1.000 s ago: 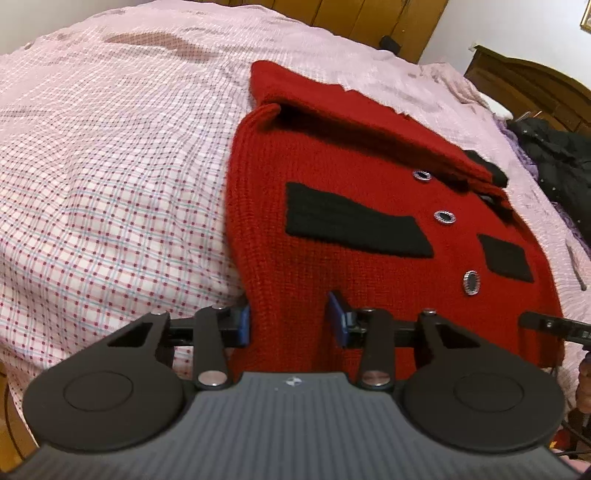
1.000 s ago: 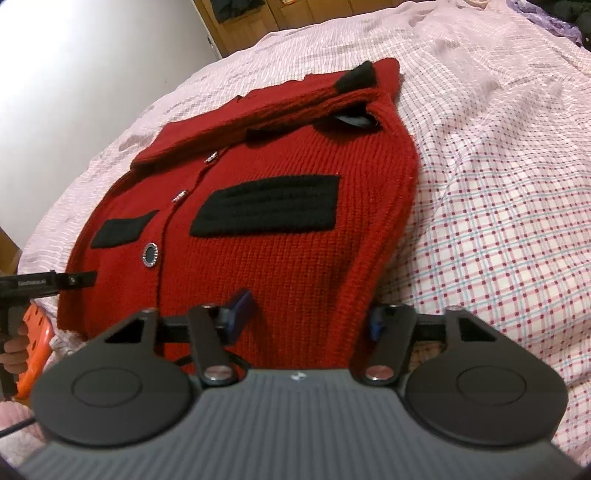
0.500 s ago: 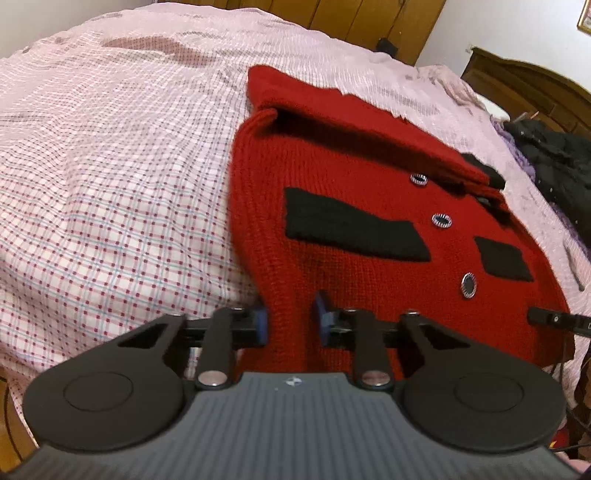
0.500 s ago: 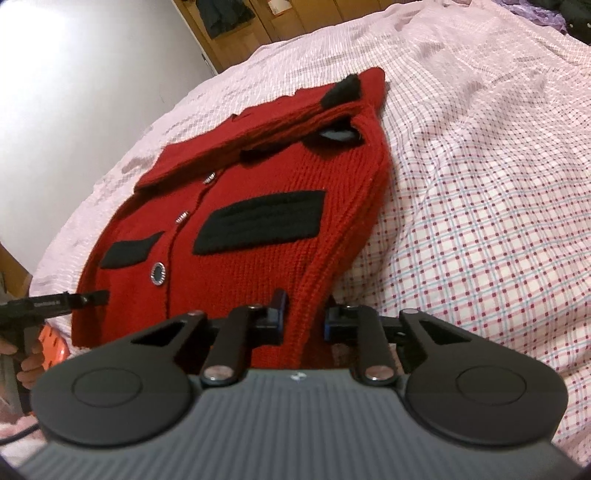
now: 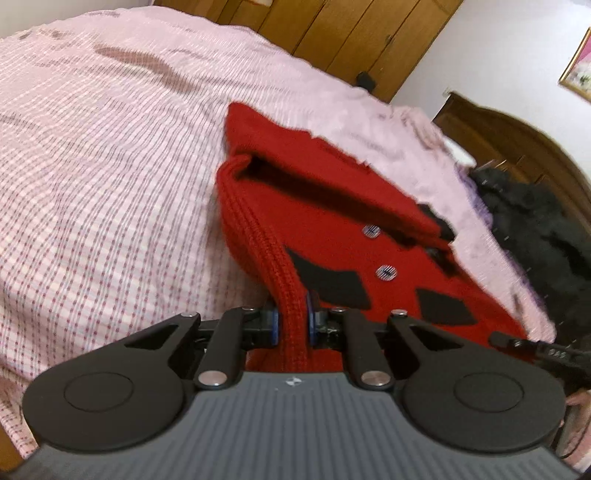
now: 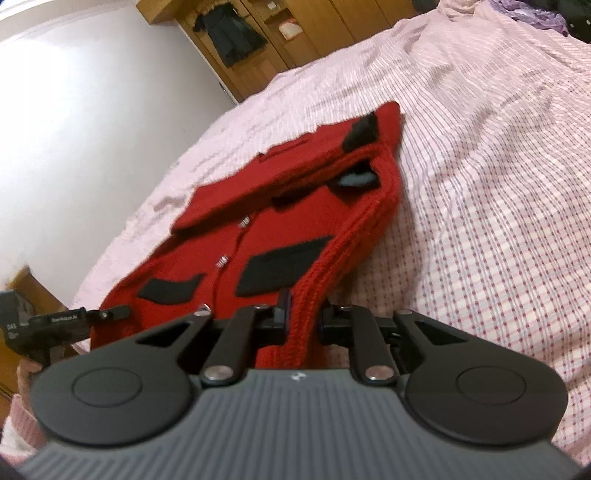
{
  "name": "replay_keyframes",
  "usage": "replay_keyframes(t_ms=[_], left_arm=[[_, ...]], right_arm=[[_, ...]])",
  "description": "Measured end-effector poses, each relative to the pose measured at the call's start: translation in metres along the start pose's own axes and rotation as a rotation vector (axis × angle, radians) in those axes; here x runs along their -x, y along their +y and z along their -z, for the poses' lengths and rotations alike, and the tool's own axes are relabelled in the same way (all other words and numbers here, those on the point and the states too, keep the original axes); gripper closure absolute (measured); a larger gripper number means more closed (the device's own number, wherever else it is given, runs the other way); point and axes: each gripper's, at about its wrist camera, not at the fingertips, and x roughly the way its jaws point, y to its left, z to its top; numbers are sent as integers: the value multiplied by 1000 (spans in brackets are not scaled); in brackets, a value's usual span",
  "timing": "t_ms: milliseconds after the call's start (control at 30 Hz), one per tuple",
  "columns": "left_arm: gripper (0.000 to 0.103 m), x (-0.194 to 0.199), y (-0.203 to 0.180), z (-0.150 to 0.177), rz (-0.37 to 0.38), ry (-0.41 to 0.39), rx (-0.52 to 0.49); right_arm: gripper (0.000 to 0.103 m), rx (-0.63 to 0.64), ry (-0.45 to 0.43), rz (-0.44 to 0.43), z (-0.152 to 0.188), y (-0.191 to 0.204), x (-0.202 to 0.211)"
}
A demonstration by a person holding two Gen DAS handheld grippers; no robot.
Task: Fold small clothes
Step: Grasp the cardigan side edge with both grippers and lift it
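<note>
A small red knitted cardigan (image 5: 332, 229) with black pocket patches and silver buttons lies on the bed, sleeves folded across its top. My left gripper (image 5: 292, 319) is shut on its ribbed near-left edge, which is lifted off the bed. In the right wrist view the cardigan (image 6: 280, 206) shows again. My right gripper (image 6: 303, 317) is shut on its ribbed near-right edge, also raised. Each gripper shows at the edge of the other's view.
The bed is covered by a pink checked sheet (image 5: 92, 177). A wooden wardrobe (image 5: 332, 33) stands behind, a wooden headboard (image 5: 517, 136) at right, with dark clothes (image 5: 535, 221) piled beside it. A white wall (image 6: 74, 110) is left of the bed.
Both grippers closed on the cardigan's lower corners, then lifted them; the near hem rose off the bed and the views tilted up.
</note>
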Motion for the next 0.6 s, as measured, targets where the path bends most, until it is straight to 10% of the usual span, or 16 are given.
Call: replay_keyframes(t_ms=[600], left_arm=[[92,-5,-33,-72,54,-154,-9]], right_arm=[[92,-48,-167,-71,-59,3,-7]])
